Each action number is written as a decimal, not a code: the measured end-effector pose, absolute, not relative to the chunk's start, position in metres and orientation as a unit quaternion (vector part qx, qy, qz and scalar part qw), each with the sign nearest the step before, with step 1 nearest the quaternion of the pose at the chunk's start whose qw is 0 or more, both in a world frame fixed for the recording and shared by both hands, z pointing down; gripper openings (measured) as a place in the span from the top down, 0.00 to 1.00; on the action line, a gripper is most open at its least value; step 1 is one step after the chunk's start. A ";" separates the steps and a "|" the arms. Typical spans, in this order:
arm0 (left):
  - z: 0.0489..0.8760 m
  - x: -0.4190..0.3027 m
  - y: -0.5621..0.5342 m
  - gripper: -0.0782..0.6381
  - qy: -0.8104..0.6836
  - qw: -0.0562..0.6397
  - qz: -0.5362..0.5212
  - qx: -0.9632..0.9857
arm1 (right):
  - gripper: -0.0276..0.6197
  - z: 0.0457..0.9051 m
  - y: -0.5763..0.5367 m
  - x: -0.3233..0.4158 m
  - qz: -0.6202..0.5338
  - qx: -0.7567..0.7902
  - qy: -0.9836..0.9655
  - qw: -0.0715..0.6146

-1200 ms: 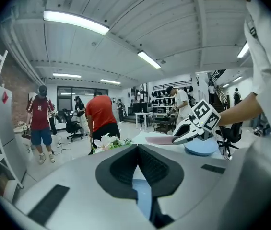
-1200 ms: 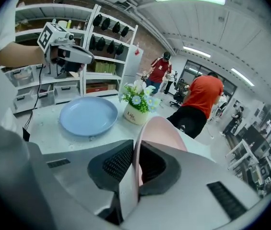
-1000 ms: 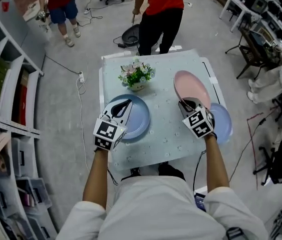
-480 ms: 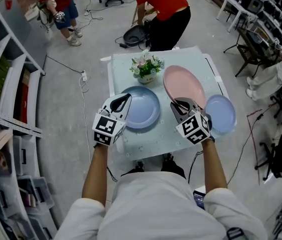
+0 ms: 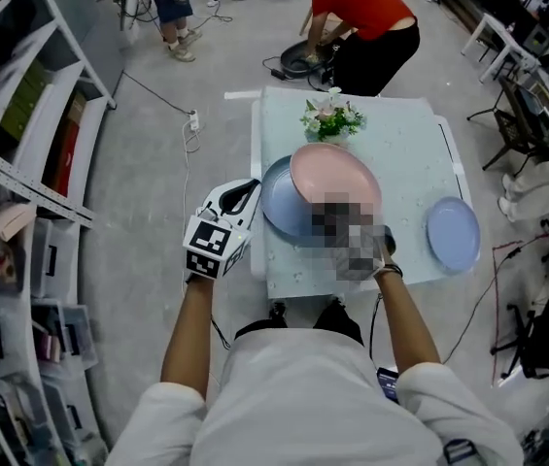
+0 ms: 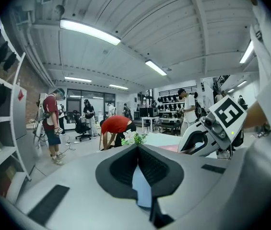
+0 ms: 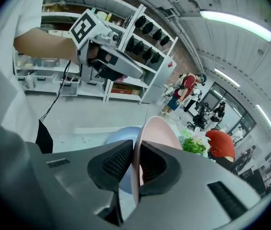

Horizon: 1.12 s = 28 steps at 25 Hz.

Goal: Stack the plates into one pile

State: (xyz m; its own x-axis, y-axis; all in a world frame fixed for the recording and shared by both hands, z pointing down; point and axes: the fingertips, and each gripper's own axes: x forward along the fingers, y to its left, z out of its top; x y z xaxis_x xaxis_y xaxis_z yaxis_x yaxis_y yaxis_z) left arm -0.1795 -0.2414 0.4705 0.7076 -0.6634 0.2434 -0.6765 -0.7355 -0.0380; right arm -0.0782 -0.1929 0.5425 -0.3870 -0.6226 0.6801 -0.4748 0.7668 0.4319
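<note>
Over large blue plate (image 5: 276,205): pink plate (image 5: 335,173), near rim pinched in right gripper (image 7: 136,152), jaws easing open. Left gripper (image 6: 137,150) just beside blue plate, closed, empty. Pink plate probably stiff, glossy, slippery, chippable; rim best hold.

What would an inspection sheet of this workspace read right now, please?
Surface: pale table, carrying three plates and a flower pot.
Job's things: pink plate overlaps the large blue plate; small blue plate lies apart, near the table's right edge.
Clutter: flower pot at the far edge.
Grippers: left gripper jaws together, by the large blue plate's left rim; right gripper jaws opening, pink plate's rim between them.
Cables: cable across the floor left of the table.
Surroundings: shelving at left; person in a red top bent over behind the table.
</note>
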 end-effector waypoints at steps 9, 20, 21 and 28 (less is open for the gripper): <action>0.499 -0.225 -0.237 0.87 -0.394 0.066 0.134 0.907 | 0.88 0.616 -0.196 -0.118 -0.081 0.252 -0.825 0.499; 0.521 -0.224 -0.240 0.87 -0.374 0.092 0.135 0.913 | 0.74 0.670 -0.189 -0.139 0.057 0.197 -0.854 0.479; 0.522 -0.222 -0.241 0.87 -0.370 0.091 0.137 0.914 | 0.68 0.672 -0.191 -0.137 0.072 0.197 -0.854 0.475; 0.520 -0.185 -0.251 0.87 -0.334 0.080 0.144 0.928 | 0.57 0.659 -0.198 -0.111 0.105 0.235 -0.858 0.445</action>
State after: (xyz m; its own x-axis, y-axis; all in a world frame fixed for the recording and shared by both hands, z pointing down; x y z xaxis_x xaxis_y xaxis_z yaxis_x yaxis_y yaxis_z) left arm -0.1849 -0.2510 0.5204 0.7354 -0.5969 0.3208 -0.6430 -0.7641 0.0523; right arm -0.1111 -0.1975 0.6595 -0.4930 -0.3091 0.8133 -0.4963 0.8677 0.0288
